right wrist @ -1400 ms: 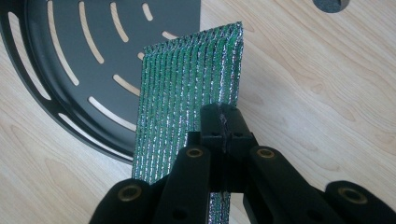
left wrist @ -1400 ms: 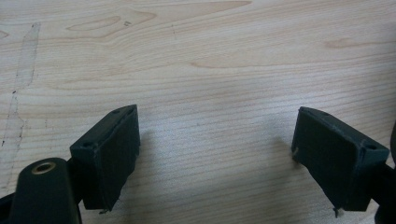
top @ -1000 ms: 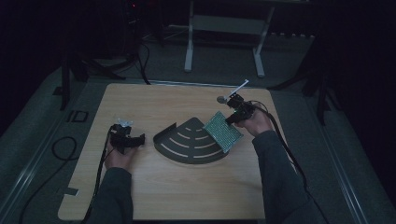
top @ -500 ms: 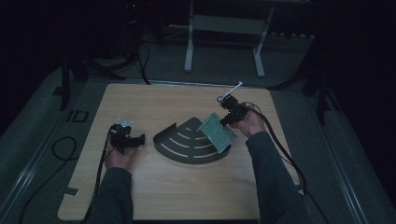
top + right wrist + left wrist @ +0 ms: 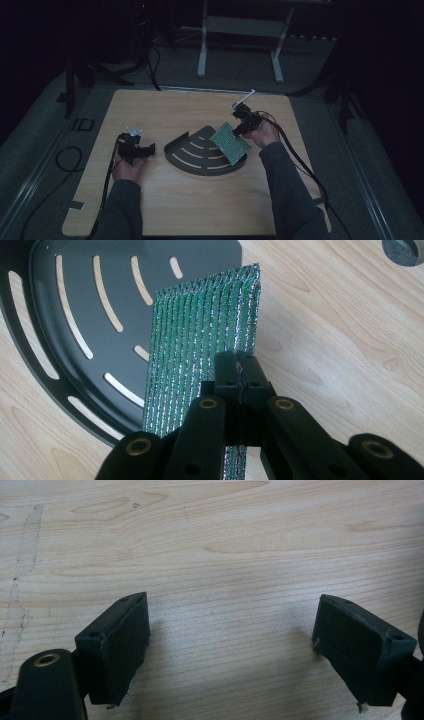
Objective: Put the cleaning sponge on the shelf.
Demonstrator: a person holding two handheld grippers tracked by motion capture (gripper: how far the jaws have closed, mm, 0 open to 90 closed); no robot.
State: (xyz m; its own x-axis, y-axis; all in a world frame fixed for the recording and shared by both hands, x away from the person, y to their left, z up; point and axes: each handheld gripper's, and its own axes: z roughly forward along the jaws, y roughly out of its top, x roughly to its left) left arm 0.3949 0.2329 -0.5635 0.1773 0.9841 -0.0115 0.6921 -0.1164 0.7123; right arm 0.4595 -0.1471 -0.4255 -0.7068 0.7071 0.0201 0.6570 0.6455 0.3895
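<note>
Right gripper view puts our right gripper (image 5: 239, 371) in the foreground, its two black jaws pressed together on the edge of a green ribbed sheet (image 5: 200, 335) with a silvery glint along its ridges. The sheet runs up and away from the jaws, tilted, and its far part hangs over a black slotted tray (image 5: 85, 305); whether it touches the tray we cannot tell. Left of the jaws we see the tray's curved rim and its long arc-shaped slots with pale wood showing through. Right of the jaws lies bare counter (image 5: 340, 335), and at the far upper right corner a small grey round thing (image 5: 404, 250) that we cannot identify.

From the high view we see the right hand (image 5: 262, 134) holding that gripper (image 5: 240, 129) at the fan-shaped tray's (image 5: 192, 152) right edge, with the sheet (image 5: 230, 144) sloping out from the jaws across the tray's right side. The left hand (image 5: 127, 165) rests on the counter (image 5: 200, 210) with our left gripper (image 5: 146, 149), whose jaws point toward the tray's left end, near it but apart from it.

Looking along the left gripper (image 5: 232, 640), we find its jaws standing wide apart with bare wood grain between and beyond them; they grip nothing. A faint dark scuff line (image 5: 22, 575) runs along the wood to the far left of the jaws.
</note>
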